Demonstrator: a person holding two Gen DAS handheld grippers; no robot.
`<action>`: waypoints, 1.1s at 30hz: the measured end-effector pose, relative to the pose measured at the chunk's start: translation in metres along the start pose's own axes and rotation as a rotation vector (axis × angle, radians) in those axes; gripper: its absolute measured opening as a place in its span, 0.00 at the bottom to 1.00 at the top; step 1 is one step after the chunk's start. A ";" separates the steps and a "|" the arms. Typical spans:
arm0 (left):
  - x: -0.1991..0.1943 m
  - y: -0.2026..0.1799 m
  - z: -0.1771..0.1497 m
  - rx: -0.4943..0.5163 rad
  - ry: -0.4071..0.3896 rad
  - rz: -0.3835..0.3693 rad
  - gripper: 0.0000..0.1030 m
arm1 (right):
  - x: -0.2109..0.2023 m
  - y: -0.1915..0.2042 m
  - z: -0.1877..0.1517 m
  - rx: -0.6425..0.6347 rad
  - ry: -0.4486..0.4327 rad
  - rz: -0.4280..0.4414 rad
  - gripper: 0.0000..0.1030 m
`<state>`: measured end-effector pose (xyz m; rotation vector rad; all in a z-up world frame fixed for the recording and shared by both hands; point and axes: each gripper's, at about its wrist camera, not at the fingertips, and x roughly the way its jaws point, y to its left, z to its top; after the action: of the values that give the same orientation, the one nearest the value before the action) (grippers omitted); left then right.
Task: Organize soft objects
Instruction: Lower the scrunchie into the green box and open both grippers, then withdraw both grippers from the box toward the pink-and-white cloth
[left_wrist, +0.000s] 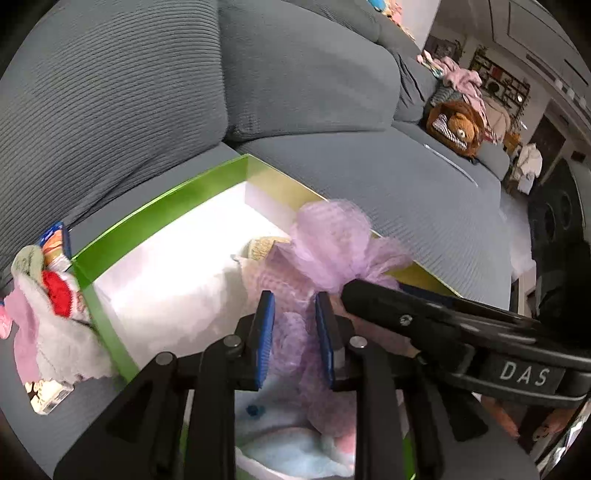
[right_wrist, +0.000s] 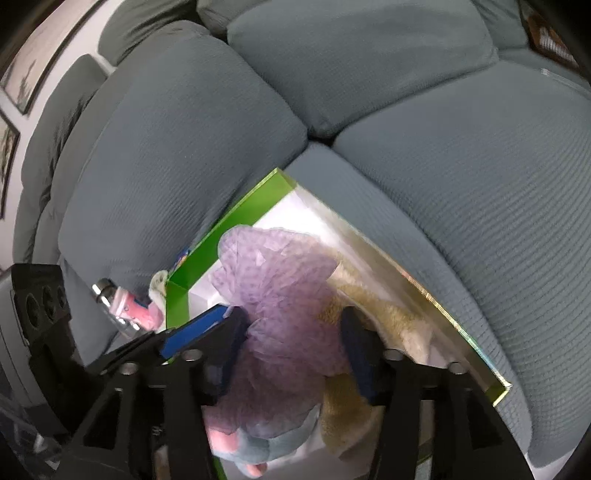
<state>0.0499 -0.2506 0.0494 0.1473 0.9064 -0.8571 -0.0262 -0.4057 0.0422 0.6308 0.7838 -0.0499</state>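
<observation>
A lilac mesh bath pouf (right_wrist: 280, 295) lies in the shallow green-walled cardboard box (left_wrist: 155, 210) on the grey sofa (left_wrist: 295, 92), mid-frame. The right gripper (right_wrist: 291, 343) stands half open around it, pads not pressing. The left gripper (left_wrist: 293, 325), narrowly parted, has mesh between its blue pads (left_wrist: 264, 332) without clamping.

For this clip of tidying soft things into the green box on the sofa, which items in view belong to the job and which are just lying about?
Part of the job:
- purple mesh pouf
- green box
- tan plush in the box
- pink and grey soft pile beside the box

Just lying about:
- brown teddy bear further along the sofa
- pink clothes behind the bear
- silver-capped bottle
</observation>
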 end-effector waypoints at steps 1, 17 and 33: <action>-0.004 0.002 0.000 -0.010 -0.008 -0.005 0.24 | -0.004 0.003 0.000 -0.013 -0.030 -0.007 0.68; -0.080 0.062 -0.015 -0.107 -0.104 -0.011 0.77 | -0.030 0.038 -0.009 -0.147 -0.331 0.077 0.99; -0.167 0.161 -0.109 -0.361 -0.137 0.207 0.81 | -0.031 0.089 -0.067 -0.230 -0.279 0.109 0.99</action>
<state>0.0423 0.0048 0.0677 -0.1280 0.8855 -0.4957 -0.0672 -0.3016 0.0725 0.4354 0.4757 0.0506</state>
